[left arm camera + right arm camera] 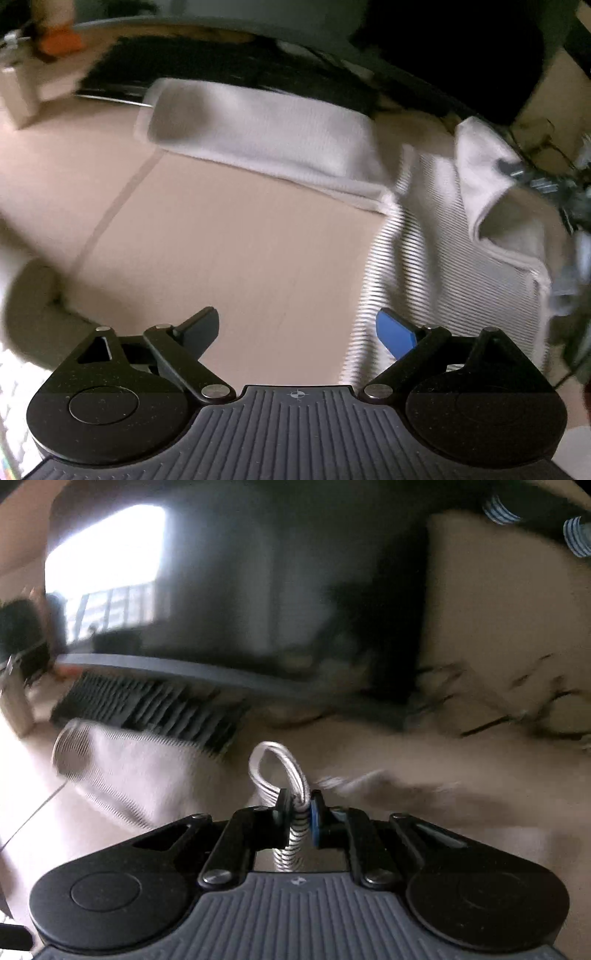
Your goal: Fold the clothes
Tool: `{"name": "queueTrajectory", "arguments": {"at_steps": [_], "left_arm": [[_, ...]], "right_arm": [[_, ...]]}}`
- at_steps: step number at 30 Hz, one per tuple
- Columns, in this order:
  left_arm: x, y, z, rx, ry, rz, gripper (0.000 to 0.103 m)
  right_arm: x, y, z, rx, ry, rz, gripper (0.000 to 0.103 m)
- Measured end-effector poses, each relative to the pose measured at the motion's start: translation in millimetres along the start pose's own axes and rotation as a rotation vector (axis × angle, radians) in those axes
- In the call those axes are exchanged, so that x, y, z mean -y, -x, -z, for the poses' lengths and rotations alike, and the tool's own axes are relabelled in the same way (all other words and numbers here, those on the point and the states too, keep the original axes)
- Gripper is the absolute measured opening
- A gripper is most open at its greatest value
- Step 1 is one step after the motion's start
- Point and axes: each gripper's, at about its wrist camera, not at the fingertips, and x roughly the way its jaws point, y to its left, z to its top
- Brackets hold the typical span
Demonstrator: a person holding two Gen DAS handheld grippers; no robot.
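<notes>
A white garment with fine grey stripes (436, 236) lies on the beige table (229, 236); one sleeve (258, 136) stretches out to the left. My left gripper (297, 334) is open and empty above the table, just left of the garment's body. My right gripper (298, 806) is shut on a pinched fold of the striped garment (280, 766), which loops up between the fingers. The sleeve also shows in the right wrist view (122, 771). Both views are motion-blurred.
A dark keyboard-like object (207, 70) and a grey board edge (177, 670) lie behind the garment. A pale box (22, 88) and an orange object (61, 40) sit at the far left. Cables (517, 701) lie at the right.
</notes>
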Motion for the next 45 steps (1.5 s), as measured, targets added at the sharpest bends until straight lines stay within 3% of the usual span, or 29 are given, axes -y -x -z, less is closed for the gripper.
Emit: {"name": "queueTrajectory", "arguments": {"at_steps": [5,10,14,19,25,27,31,36,39,41,45], "left_arm": [[52,-20,-8,-0.047,-0.145,0.101,0.096],[97,-28,-1,-0.075,-0.265,0.180,0.096],[109,-34,2,-0.090,-0.281,0.194,0.096],[110,-43,2,-0.104,-0.258,0.187,0.096],[103,-53,-6,-0.109,-0.225,0.122,0.096],[100,-55,-8,-0.111,-0.214,0.121,0.096],[99,-58,-12,-0.086,-0.205,0.151,0.096],[100,-73,-15,-0.049,-0.254,0.155,0.096],[99,-76,-20,-0.026,-0.276,0.152,0.096],[98,-80,-25,-0.005,-0.301,0.145,0.096],[98,-89,-40,0.009,-0.338,0.133,0.096]], "right_arm": [[87,73,-12,0.121,-0.077,0.245,0.010],[153,138,-21,0.205,-0.038,0.522,0.010],[177,161,-24,0.223,-0.006,0.621,0.010],[172,141,-7,0.157,0.031,0.580,0.010],[153,66,43,-0.044,0.013,0.459,0.011],[144,53,55,-0.091,-0.029,0.411,0.016],[113,60,76,-0.079,-0.040,0.299,0.030],[86,61,104,-0.155,-0.071,0.060,0.045],[82,42,120,-0.228,-0.129,0.047,0.045],[84,36,124,-0.218,-0.162,0.045,0.052],[81,26,126,-0.212,-0.126,0.045,0.054]]}}
